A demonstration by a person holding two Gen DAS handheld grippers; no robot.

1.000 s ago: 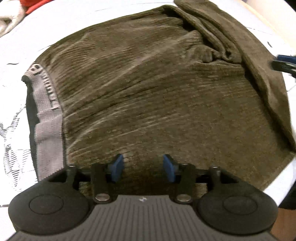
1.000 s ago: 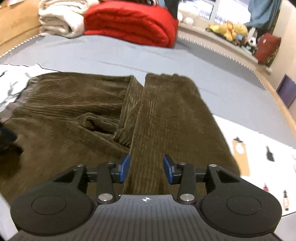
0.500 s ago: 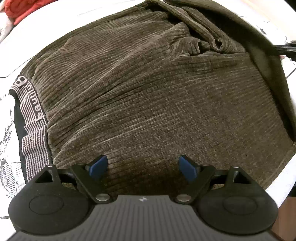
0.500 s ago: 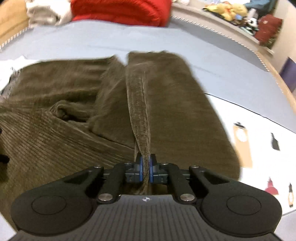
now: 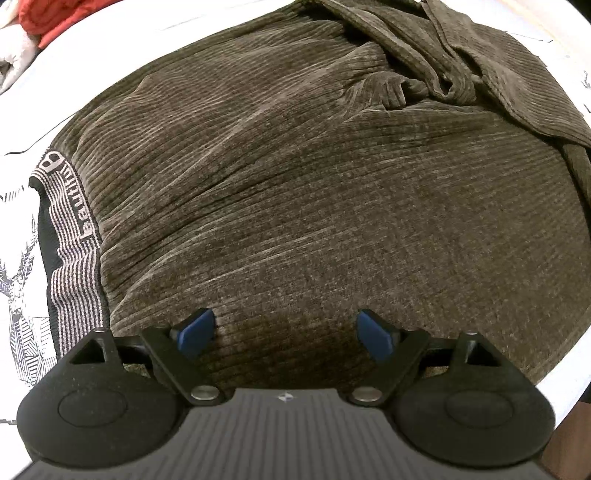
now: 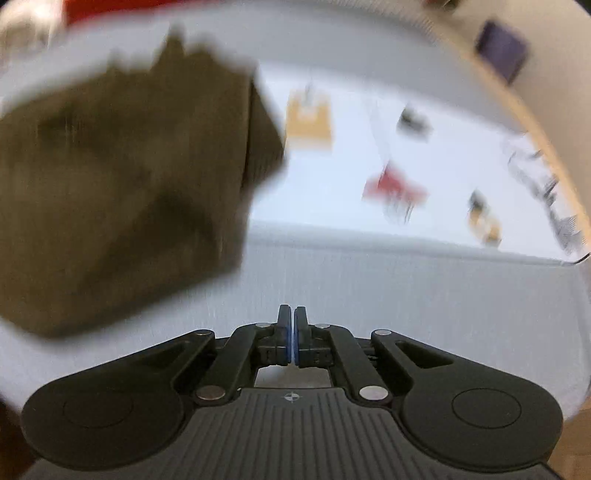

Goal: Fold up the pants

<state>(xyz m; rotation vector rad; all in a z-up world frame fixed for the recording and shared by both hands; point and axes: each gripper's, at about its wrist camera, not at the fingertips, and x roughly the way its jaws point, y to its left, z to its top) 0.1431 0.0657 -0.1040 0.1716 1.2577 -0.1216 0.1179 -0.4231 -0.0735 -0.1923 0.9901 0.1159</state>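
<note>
The brown corduroy pants (image 5: pixel 314 192) lie on the bed and fill the left wrist view, with a striped grey waistband (image 5: pixel 70 236) at the left and bunched folds at the upper right. My left gripper (image 5: pixel 284 334) is open wide, low over the near edge of the pants, holding nothing. In the blurred right wrist view the pants (image 6: pixel 122 192) sit at the left. My right gripper (image 6: pixel 291 332) is shut with nothing visible between its pads, over bare bed sheet to the right of the pants.
A white printed sheet (image 6: pixel 388 166) with small pictures lies right of the pants on the grey bedding (image 6: pixel 406 295). A red blanket (image 5: pixel 40 22) and white fabric sit at the far left corner. A printed white cloth (image 5: pixel 18 295) lies beside the waistband.
My left gripper opened wider and moved closer over the pants. My right gripper shut on a fold of the pants half a second ago, then swung right, now clear of the fabric and blurred.
</note>
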